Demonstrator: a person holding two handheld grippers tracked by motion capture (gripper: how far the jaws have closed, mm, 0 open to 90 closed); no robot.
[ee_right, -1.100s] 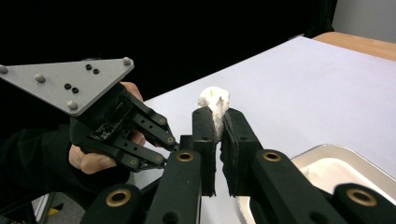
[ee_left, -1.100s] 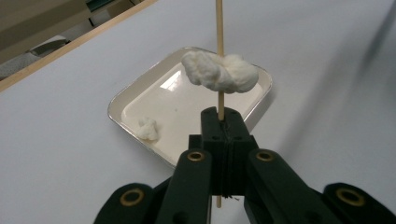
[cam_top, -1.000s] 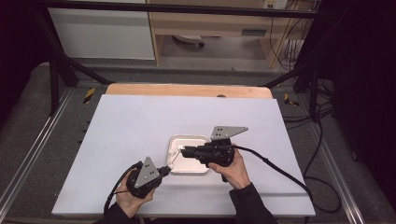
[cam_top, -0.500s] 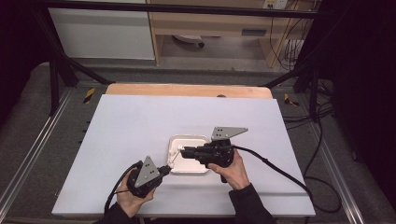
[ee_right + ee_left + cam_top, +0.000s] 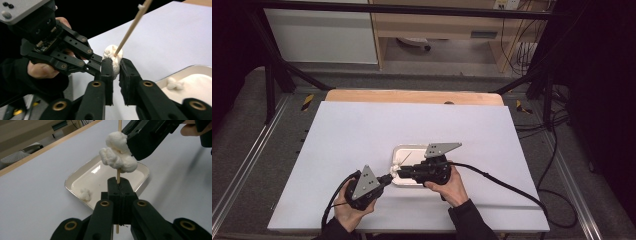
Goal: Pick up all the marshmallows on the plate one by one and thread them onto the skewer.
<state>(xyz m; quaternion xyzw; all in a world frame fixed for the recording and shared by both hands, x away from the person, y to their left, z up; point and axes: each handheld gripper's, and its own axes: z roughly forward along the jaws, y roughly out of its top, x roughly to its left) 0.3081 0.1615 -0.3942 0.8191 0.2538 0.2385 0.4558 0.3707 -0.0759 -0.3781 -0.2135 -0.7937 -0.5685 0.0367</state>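
While clamped low on the wooden skewer (image 5: 118,173) by the left gripper (image 5: 119,185), stands upright over the tray (image 5: 75,180); marshmallow (image 5: 113,58) between right gripper (image 5: 115,65) pads just opening, seemingly barely touching

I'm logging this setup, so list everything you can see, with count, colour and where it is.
Skewer: one, pale wood, clamped upright in the left gripper.
Marshmallows: white clump threaded on the skewer; the right gripper's jaws sit around it and have just been opening.
Marshmallow piece: one, white, lying in the tray.
Tray: one, white with a metal rim, on the table near the person.
Table: one, white top with a wooden far edge.
Left gripper: black, shut on the skewer.
Right gripper: black, at the clump.
Hands: two, dark sleeves, at the near edge.
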